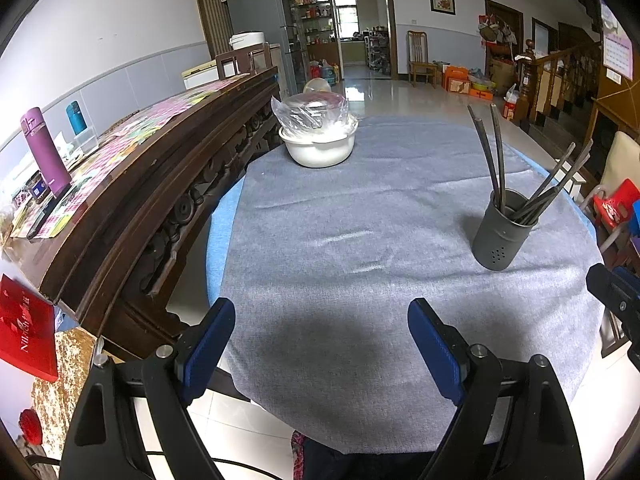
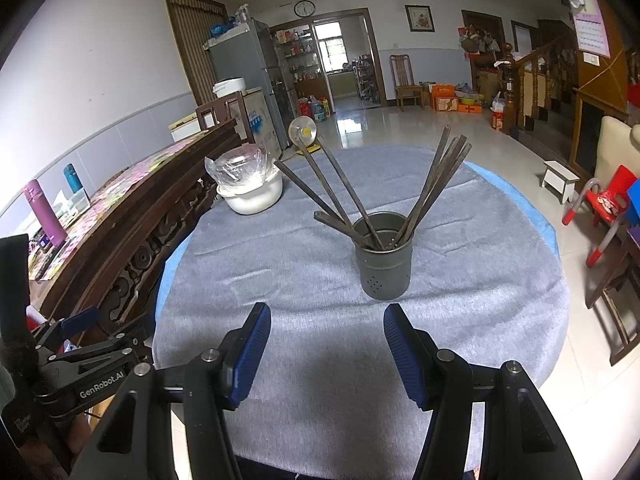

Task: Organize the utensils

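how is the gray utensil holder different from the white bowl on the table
The gray utensil holder is tall, narrow and dark, while the white bowl is low, wide and pale. The holder is open-topped with chopsticks fanning out; the bowl is topped by crinkled clear plastic. Both stand upright on the gray tablecloth.

Bright daylight from the far doorway (image 2: 334,46) glares off the floor (image 2: 356,126); my tongs cast soft shadows beneath them; fisheye edges bend, corners black.

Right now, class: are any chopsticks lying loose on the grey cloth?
No, every chopstick stands in the grey holder.
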`<action>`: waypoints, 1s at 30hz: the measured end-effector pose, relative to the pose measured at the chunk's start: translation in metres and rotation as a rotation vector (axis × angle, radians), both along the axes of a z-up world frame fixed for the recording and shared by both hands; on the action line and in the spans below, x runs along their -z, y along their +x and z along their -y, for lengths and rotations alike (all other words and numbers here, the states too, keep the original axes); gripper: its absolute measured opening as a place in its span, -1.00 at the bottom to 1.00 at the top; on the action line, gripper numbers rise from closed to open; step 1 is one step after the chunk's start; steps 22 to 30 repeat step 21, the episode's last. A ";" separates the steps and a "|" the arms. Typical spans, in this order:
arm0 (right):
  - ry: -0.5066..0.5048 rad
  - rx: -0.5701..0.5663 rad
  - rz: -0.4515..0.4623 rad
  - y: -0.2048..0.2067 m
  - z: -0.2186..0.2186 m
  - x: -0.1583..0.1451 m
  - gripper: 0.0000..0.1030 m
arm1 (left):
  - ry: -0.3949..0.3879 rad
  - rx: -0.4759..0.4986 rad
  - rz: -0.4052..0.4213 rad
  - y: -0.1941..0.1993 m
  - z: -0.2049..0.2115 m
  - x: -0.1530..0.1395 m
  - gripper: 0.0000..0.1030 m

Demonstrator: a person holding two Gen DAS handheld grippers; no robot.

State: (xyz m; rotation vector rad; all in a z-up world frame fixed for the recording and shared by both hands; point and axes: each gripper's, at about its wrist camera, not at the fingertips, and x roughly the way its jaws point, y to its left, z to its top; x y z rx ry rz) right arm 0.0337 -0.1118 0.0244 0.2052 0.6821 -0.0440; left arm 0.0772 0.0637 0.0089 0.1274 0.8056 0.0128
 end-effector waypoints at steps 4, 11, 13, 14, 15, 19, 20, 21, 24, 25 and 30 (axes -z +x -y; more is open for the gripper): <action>-0.003 0.005 0.006 0.003 0.000 -0.002 0.23 | -0.002 0.000 0.001 0.000 -0.001 0.000 0.72; -0.003 -0.001 0.007 0.006 -0.001 -0.002 0.23 | -0.002 -0.002 0.000 0.002 -0.002 -0.001 0.72; -0.006 -0.003 0.007 0.007 -0.002 -0.002 0.23 | -0.001 -0.003 -0.003 0.003 -0.002 0.000 0.72; -0.006 -0.005 0.006 0.007 -0.003 -0.001 0.23 | -0.001 -0.001 -0.002 0.004 -0.002 0.000 0.72; -0.005 -0.006 0.005 0.008 -0.003 -0.001 0.23 | 0.001 -0.001 0.000 0.004 -0.001 0.000 0.72; 0.000 -0.003 -0.001 0.010 -0.001 0.004 0.23 | 0.012 0.002 -0.003 0.005 0.001 0.003 0.72; 0.003 0.001 -0.002 0.010 0.001 0.005 0.23 | 0.012 0.003 -0.008 0.006 0.001 0.005 0.72; 0.005 0.005 -0.003 0.010 0.003 0.006 0.23 | 0.010 0.005 -0.018 0.009 0.002 0.008 0.72; 0.005 0.005 -0.003 0.010 0.003 0.006 0.23 | 0.010 0.005 -0.018 0.009 0.002 0.008 0.72; 0.005 0.005 -0.003 0.010 0.003 0.006 0.23 | 0.010 0.005 -0.018 0.009 0.002 0.008 0.72; 0.005 0.005 -0.003 0.010 0.003 0.006 0.23 | 0.010 0.005 -0.018 0.009 0.002 0.008 0.72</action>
